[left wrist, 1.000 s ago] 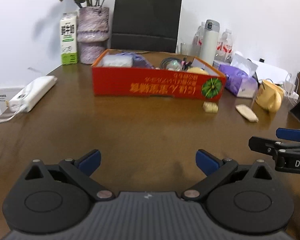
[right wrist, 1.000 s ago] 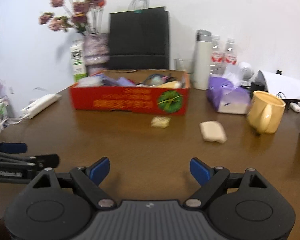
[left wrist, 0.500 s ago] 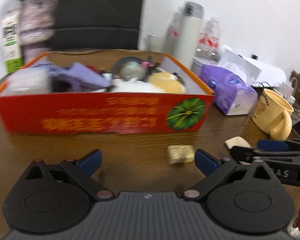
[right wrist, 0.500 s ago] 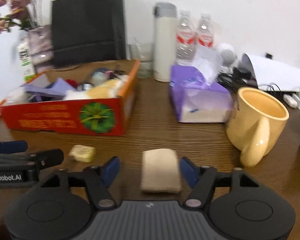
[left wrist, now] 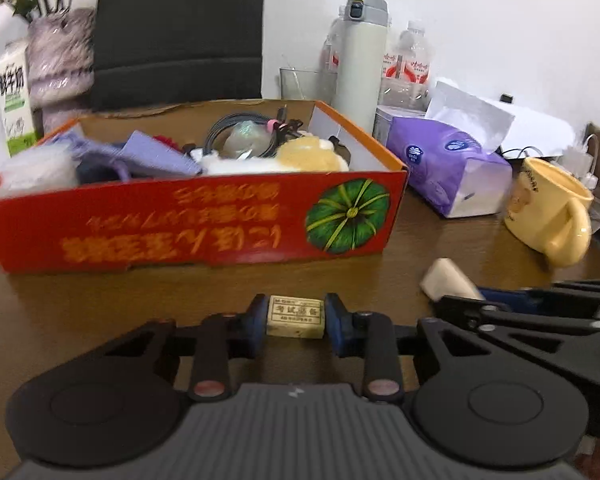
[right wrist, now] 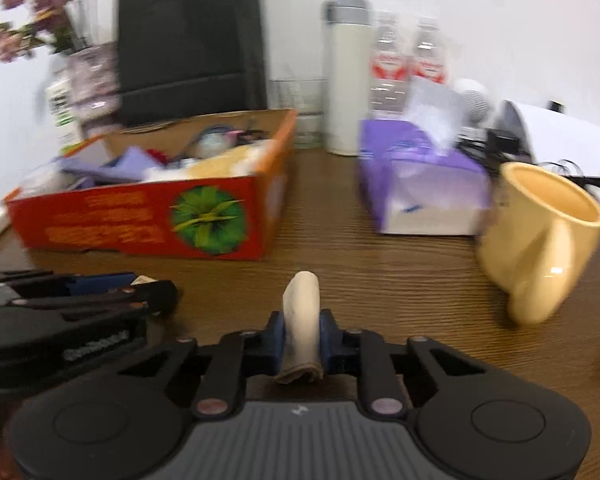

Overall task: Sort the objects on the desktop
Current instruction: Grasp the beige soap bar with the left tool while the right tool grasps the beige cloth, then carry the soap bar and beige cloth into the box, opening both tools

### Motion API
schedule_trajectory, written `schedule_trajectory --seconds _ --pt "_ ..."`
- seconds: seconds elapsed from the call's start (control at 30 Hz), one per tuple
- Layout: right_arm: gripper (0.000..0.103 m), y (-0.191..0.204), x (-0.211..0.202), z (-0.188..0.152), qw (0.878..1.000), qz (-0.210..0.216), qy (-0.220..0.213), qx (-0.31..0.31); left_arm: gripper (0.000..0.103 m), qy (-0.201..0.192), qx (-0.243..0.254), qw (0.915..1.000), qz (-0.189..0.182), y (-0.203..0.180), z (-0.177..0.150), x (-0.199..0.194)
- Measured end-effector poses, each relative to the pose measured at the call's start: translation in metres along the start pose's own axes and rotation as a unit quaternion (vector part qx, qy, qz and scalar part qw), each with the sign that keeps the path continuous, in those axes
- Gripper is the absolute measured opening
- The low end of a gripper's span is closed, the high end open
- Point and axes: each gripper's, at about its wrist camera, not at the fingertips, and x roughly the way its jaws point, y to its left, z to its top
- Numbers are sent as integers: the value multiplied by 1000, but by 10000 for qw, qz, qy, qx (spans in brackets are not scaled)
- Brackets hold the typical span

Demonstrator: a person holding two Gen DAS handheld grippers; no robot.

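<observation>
Eraser pinched between left claw pads.

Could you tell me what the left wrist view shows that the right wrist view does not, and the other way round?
Only the left wrist view shows the left gripper, its jaws just closed, pressing on the small tan printed eraser. Only the right wrist view shows the right gripper, also just closed, pinching the folded beige cloth from both sides. Both show the red cardboard box, purple tissue pack, yellow ceramic mug, white thermos flask and brown wooden table.
</observation>
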Motion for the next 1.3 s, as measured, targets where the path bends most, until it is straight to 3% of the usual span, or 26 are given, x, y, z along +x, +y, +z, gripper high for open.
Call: schedule_trajectory --seconds 0.2,0.27,0.53,0.73,1.0,1.3 --pt "9 49 -19 -13 9991 380 19 -176 31 -3 -281 9994 180 50 -24 -49" --pt "9 63 -31 -20 9986 502 -63 -140 31 -185 -405 9989 174 70 -35 -75" --pt "9 105 -87 -59 9951 963 -210 70 31 -724 -657 9951 -178 113 -77 -161" --pt "9 122 -133 -77 9959 761 -431 -212 31 -670 -606 9959 -17 116 -101 -198" --pt "9 136 -179 -99 9944 671 -727 -373 31 -1104 -485 9923 285 109 -133 -249" --pt "9 140 -190 -101 9915 713 -952 -522 31 -1019 -450 9933 317 105 -128 -242"
